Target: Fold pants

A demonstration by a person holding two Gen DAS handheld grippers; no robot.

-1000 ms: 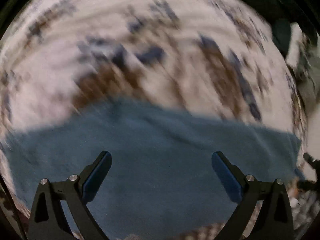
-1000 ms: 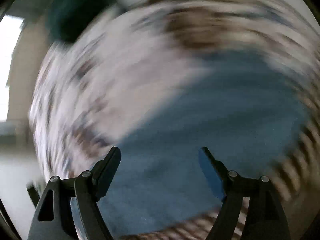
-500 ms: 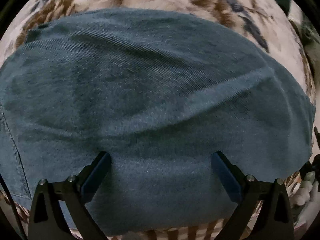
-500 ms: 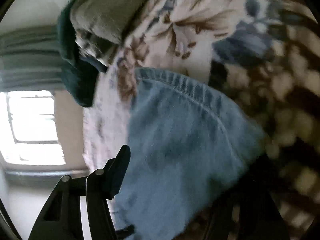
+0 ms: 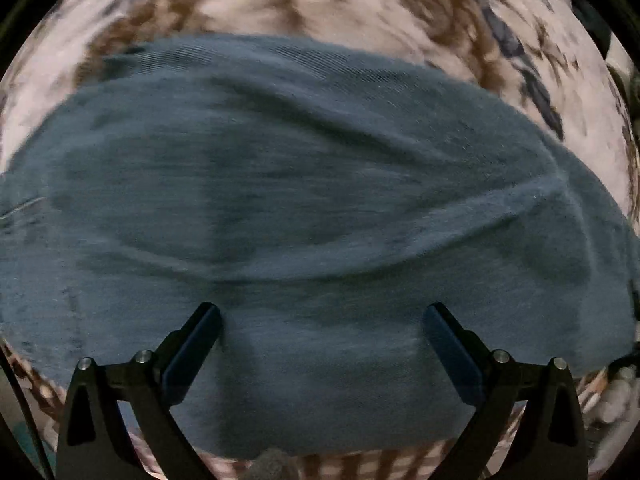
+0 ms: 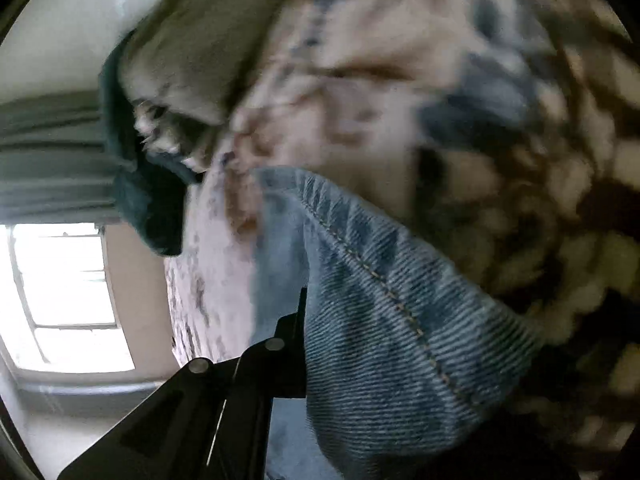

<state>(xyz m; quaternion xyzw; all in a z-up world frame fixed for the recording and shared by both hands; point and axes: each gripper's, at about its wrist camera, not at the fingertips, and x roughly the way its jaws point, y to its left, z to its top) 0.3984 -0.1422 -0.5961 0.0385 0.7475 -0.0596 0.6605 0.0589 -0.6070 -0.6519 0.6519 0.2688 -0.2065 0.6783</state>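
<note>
Floral bedspread (image 6: 360, 92); right gripper (image 6: 308, 344) jaws newly clamp pants (image 6: 392, 344).

Dim, motion-blurred fisheye views; a bright window (image 6: 68, 300) glares at the right view's left.

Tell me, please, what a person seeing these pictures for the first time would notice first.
The blue denim pants fill most of the left wrist view, spread over a floral bedcover, with the left gripper open above them. In the right wrist view, the right gripper is shut on a stitched edge of the pants, and a bright window glows at the left.
</note>
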